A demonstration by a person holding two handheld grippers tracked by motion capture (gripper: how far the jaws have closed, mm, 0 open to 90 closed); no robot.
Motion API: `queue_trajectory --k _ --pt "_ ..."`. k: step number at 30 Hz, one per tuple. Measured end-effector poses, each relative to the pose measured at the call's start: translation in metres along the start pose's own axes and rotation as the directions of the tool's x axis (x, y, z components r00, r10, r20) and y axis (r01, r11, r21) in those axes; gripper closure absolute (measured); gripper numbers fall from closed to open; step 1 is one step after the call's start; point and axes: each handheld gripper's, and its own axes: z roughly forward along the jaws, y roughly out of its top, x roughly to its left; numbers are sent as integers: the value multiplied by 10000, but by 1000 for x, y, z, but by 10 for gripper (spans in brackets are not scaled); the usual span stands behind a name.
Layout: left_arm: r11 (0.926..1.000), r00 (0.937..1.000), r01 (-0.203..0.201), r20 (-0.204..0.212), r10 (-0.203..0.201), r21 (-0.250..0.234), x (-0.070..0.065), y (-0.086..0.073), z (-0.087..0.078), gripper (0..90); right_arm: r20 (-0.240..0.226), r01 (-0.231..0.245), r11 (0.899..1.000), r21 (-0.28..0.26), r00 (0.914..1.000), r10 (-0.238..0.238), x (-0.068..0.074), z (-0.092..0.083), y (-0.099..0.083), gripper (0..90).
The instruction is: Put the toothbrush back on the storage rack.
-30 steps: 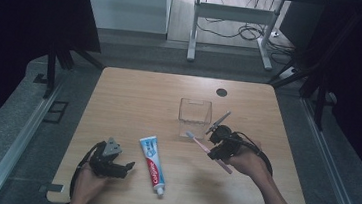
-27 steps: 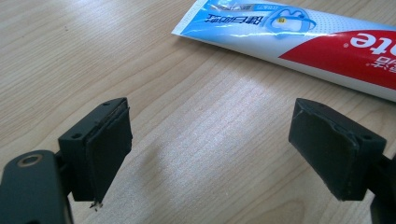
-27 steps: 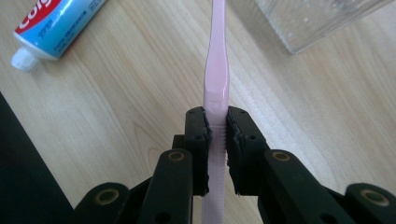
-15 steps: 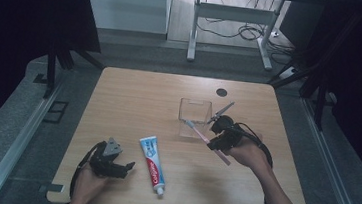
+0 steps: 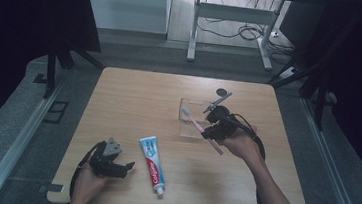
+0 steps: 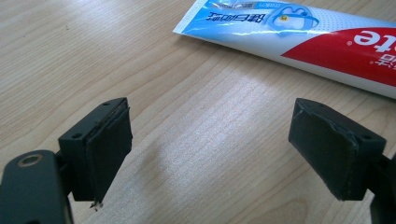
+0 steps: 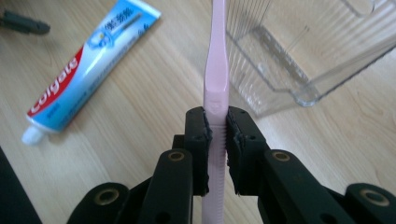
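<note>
Clamping the pink toothbrush (image 7: 217, 70) mid-handle, right tool (image 7: 217, 135) pinched tight, head beside the clear box (image 7: 299, 56).

The right gripper (image 5: 212, 130), clamped on the pink toothbrush (image 5: 201, 128), now sits farther from the person and higher off the table than a second ago. The brush's bristle end, ahead of the jaws, now overlaps the near wall of the clear container (image 5: 195, 105) instead of lying short of it.
</note>
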Motion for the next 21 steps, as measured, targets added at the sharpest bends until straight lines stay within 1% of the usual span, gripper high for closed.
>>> queue_trajectory --k 6,12,13,21 --pt "10000 10000 7 1 -7 -10 0 0 0 136 19 -138 9987 -498 9999 139 -2 4 11 794" --pt "10000 10000 -3 -13 3 -11 0 0 0 136 90 -180 9972 -719 9998 187 -4 10 16 794" --pt "10000 10000 3 -12 -3 -15 1 0 0 136 131 -194 9963 -836 9997 206 -6 12 18 794" --pt "10000 10000 17 -23 -17 -29 1 0 -1 136 159 -395 9918 -1218 9990 417 -12 14 24 795"
